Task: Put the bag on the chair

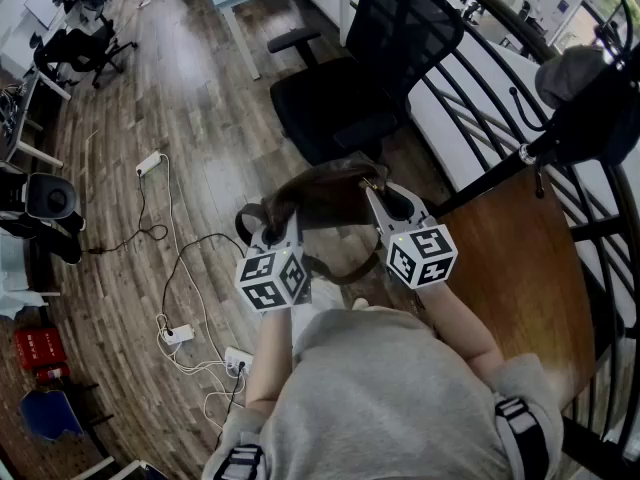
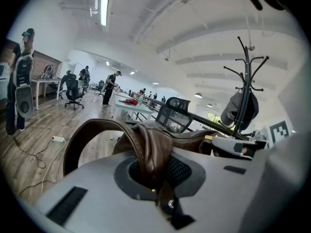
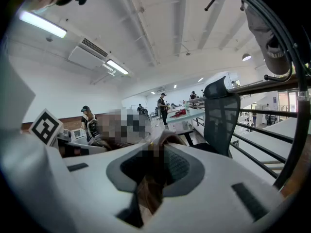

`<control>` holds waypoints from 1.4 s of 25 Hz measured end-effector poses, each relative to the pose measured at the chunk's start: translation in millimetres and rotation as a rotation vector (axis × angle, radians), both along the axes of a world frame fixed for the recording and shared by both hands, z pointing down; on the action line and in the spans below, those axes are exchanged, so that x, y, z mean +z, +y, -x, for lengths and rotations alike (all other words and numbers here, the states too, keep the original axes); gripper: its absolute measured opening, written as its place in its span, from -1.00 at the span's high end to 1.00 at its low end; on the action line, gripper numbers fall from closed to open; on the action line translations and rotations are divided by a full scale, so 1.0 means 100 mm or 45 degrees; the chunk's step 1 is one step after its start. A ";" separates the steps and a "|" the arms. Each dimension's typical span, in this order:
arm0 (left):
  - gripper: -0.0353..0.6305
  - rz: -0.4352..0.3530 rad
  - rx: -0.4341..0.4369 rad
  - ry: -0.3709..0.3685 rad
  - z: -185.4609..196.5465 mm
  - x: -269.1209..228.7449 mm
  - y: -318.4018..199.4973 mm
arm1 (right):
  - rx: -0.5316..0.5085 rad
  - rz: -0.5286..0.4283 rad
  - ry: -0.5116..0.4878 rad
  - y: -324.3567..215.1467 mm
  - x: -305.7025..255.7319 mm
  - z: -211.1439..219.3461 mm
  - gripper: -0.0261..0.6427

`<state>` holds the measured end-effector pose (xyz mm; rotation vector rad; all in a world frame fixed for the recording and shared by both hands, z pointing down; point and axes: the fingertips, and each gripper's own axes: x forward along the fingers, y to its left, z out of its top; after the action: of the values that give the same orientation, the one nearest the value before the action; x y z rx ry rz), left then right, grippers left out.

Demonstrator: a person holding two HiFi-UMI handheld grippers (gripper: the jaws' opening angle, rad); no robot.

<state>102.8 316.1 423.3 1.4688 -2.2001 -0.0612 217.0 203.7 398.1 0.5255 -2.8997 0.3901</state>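
A brown leather bag hangs in the air between my two grippers, just in front of the black office chair. My left gripper is shut on the bag's left end, where the leather bunches between its jaws and a strap loops out to the left. My right gripper is shut on the bag's right end, with brown leather pinched between its jaws. The chair's mesh back stands close ahead in the right gripper view.
A brown wooden table lies to my right beside a black railing. A coat stand holds a grey cap. Cables and power strips trail over the wooden floor at left. Desks, chairs and people fill the far room.
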 end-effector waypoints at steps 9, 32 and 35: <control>0.84 0.000 -0.006 -0.035 -0.37 -0.06 0.21 | -0.016 0.009 -0.014 0.29 0.00 -0.41 0.74; 0.84 -0.010 -0.079 0.013 -0.01 -0.02 0.09 | -0.106 0.106 -0.029 0.15 0.00 0.01 0.73; 0.84 -0.007 -0.057 0.003 0.24 -0.01 -0.04 | -0.089 0.108 -0.031 0.06 0.02 0.23 0.73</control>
<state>78.3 311.6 422.0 1.4221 -2.2322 -0.0842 193.7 209.3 399.8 0.4085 -2.8997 0.5100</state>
